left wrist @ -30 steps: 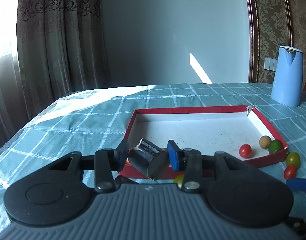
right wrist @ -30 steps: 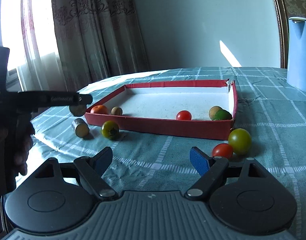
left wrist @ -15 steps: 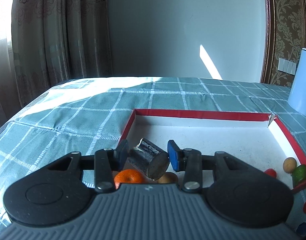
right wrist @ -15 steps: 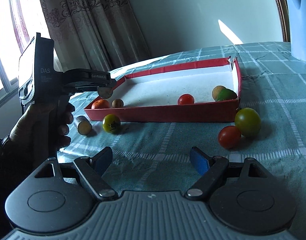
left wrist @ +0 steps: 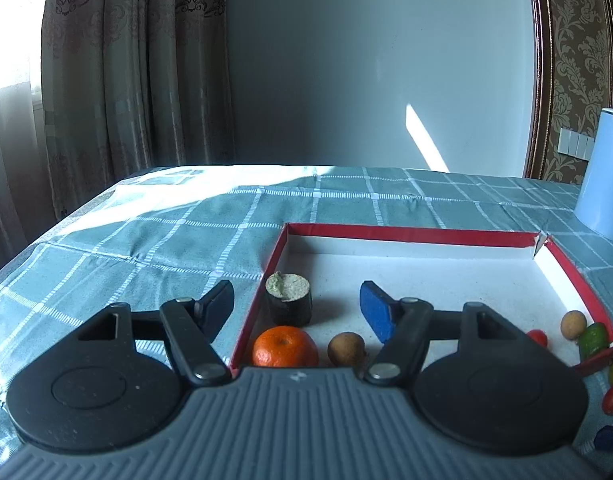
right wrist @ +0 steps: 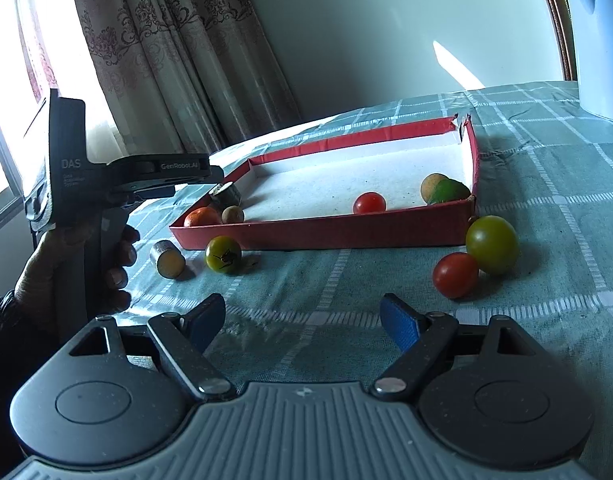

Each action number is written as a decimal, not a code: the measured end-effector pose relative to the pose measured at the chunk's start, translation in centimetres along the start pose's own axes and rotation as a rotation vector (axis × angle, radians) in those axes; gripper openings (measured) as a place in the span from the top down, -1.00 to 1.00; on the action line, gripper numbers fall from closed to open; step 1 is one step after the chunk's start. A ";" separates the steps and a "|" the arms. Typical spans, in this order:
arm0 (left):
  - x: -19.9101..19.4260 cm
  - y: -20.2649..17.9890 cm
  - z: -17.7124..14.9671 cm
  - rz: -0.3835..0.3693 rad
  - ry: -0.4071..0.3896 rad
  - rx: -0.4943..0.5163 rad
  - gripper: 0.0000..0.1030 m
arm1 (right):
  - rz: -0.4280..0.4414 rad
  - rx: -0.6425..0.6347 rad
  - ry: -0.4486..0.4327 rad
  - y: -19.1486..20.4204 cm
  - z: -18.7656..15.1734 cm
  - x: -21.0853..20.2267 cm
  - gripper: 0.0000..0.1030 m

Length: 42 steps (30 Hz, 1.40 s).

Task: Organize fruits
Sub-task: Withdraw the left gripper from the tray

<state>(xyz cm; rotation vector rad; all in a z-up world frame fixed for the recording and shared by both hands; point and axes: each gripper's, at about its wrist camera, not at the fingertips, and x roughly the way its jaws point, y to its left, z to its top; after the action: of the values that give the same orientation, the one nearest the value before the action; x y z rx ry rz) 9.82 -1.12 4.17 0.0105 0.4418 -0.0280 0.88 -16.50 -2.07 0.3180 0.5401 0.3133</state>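
A dark cut chunk (left wrist: 288, 298) stands upright in the near left corner of the red-rimmed tray (left wrist: 406, 235), beside a tangerine (left wrist: 285, 346) and a brown longan (left wrist: 346, 348). My left gripper (left wrist: 295, 304) hovers just over that corner. Its jaws are opening and the pads stand clear of the chunk. A red cherry tomato (right wrist: 369, 203), another longan (right wrist: 432, 186) and a green fruit (right wrist: 450, 191) lie at the tray's right end. My right gripper (right wrist: 302, 312) is open over the cloth, with a red tomato (right wrist: 455, 275) and a green tomato (right wrist: 492, 244) ahead to its right.
A second cut chunk (right wrist: 167, 258) and a yellow-green tomato (right wrist: 223, 254) lie on the checked cloth in front of the tray. A hand (right wrist: 78, 264) holds the left gripper's handle. A blue kettle (left wrist: 606, 176) stands at the back right. Curtains hang behind the table.
The left gripper carried the dark chunk over the tray's corner, opened and let it go. The chunk now stands on the tray floor. The right gripper's view has tilted.
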 end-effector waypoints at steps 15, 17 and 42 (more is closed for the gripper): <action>-7.4 6.0 -5.8 0.042 -0.137 -0.048 -0.73 | -0.013 -0.118 -0.129 2.2 -1.3 -3.0 -0.65; -7.5 6.1 -5.8 0.024 -0.144 -0.055 -0.87 | -0.027 -0.135 -0.125 2.5 -1.7 -3.3 -0.65; -5.6 7.5 -6.0 0.012 -0.035 -0.135 -0.87 | -0.088 -0.288 0.053 9.1 2.5 8.7 -0.37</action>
<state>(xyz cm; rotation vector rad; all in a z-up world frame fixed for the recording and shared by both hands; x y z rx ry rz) 2.40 6.59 1.15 -0.1194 0.4075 0.0137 7.43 -5.55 -0.59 0.0068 0.5515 0.3104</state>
